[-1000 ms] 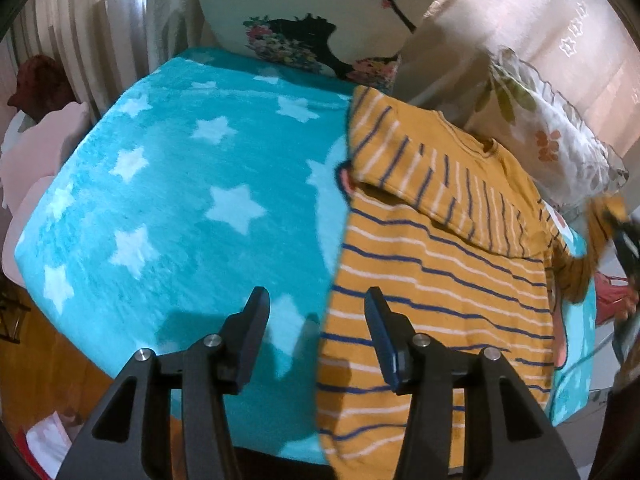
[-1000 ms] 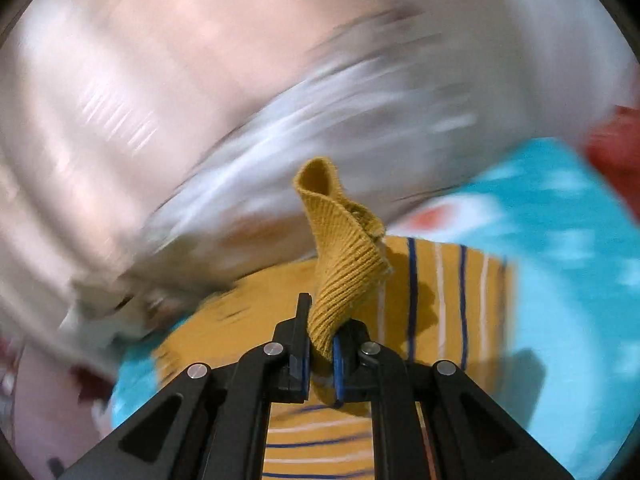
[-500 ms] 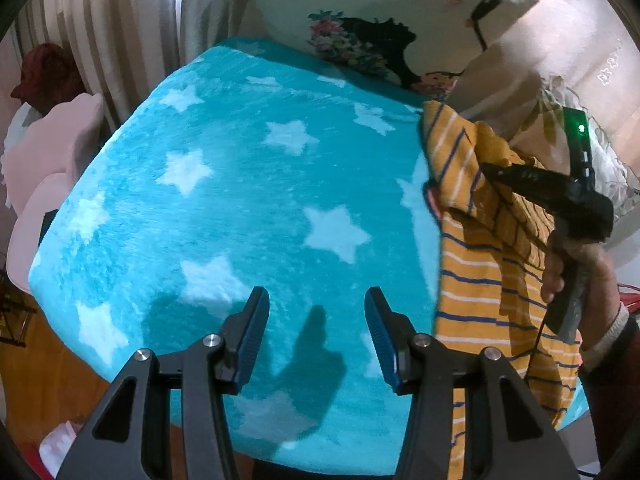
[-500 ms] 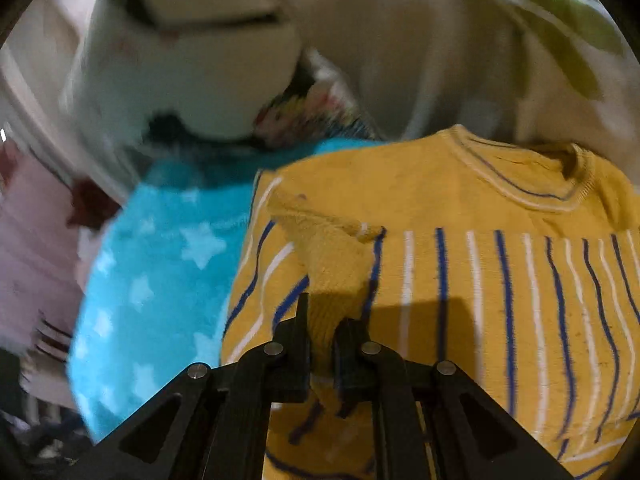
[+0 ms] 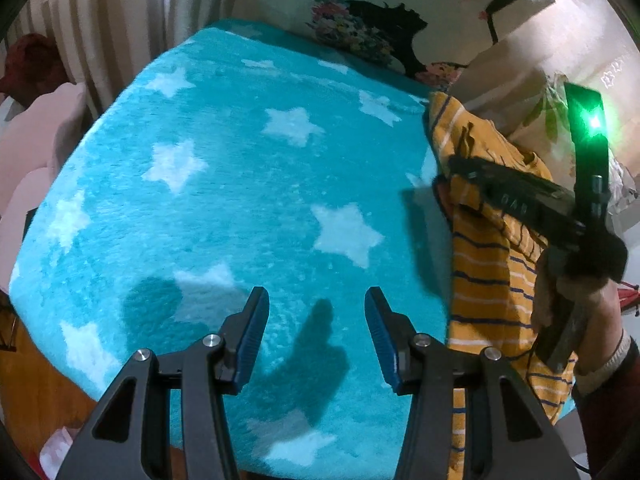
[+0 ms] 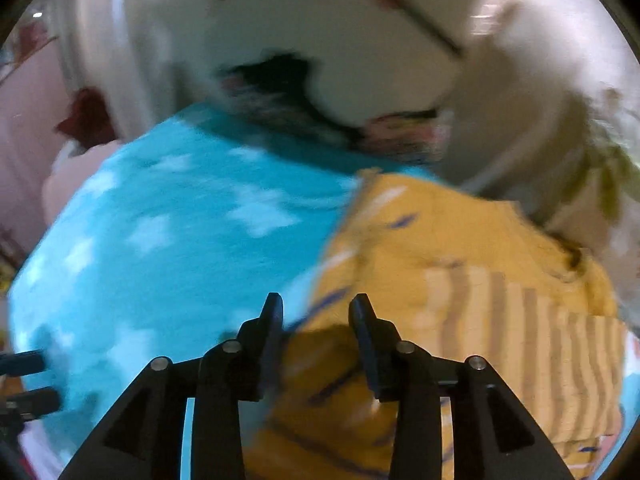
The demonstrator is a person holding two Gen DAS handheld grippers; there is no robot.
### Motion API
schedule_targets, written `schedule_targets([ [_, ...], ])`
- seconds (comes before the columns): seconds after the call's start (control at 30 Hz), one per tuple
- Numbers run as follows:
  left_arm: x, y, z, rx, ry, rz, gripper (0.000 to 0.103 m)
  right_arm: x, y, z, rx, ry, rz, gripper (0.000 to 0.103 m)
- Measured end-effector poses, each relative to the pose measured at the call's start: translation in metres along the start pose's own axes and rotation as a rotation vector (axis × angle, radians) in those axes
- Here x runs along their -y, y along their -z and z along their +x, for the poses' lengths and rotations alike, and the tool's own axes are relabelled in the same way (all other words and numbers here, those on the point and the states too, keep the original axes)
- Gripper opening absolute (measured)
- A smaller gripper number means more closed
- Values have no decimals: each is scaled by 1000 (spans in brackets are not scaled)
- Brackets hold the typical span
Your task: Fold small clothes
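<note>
The left wrist view looks steeply down along the left claw (image 5: 316, 334) onto the turquoise star blanket (image 5: 240, 200) of the bed, from fairly near, with the pillows (image 5: 400, 12) at 12 o'clock and the yellow striped shirt (image 5: 488, 272) at 3 o'clock. The right wrist view, blurred, looks down along the right claw (image 6: 316, 338) from close above the shirt (image 6: 460, 280), with the blanket (image 6: 160, 248) at 9 o'clock. Both views share the blanket, shirt and pillows (image 6: 320, 40).

Left gripper (image 5: 316, 332) open above a star blanket (image 5: 240, 208); right of it, a hand-held gripper (image 5: 460, 166) over a striped shirt (image 5: 488, 280).
</note>
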State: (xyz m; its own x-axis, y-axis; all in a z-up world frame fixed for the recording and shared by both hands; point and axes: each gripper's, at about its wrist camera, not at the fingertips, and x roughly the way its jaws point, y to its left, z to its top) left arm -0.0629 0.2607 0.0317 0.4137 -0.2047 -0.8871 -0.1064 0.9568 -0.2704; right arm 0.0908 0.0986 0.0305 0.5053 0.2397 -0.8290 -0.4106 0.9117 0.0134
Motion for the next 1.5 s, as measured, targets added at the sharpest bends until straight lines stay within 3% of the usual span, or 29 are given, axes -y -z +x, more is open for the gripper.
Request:
schedule_targets([
  [0.13,13,5,6,-13,26,24,49,-2,7,-11,-18,-97,60,39],
  [0.3,36,24,9,-27,57,29,53,65,45,-70,14,-117,256,41],
  [0.47,59,64,9,-57,80,13,56,159,135,-148,2,-31,410,50],
  [0.53,67,85,11,-84,100,-3,56,192,186,-172,-34,16,472,51],
  [0.67,81,121,13,-116,151,-31,56,234,288,-197,-102,3,644,51],
  [0.83,103,151,9,-77,181,-20,60,235,364,-199,-111,-165,789,51],
  [1.0,118,159,10,-37,197,-10,74,200,376,-194,-77,-312,773,52],
  [1.13,138,157,15,-38,154,40,74,174,376,-191,-94,-371,704,52],
  [1.17,142,156,17,-41,145,55,60,168,375,-190,-99,-376,680,51],
  [1.2,149,154,20,-50,112,83,31,165,374,-190,-102,-376,666,42],
  [1.23,151,153,22,-60,82,98,16,161,372,-185,-122,-369,644,22],
  [1.27,151,151,24,-71,70,99,10,160,372,-183,-134,-357,638,15],
  [1.4,143,143,16,-95,66,53,8,169,369,-177,-135,-388,648,8],
  [1.5,134,150,-12,-93,64,53,8,171,373,-193,-157,-455,585,7],
])
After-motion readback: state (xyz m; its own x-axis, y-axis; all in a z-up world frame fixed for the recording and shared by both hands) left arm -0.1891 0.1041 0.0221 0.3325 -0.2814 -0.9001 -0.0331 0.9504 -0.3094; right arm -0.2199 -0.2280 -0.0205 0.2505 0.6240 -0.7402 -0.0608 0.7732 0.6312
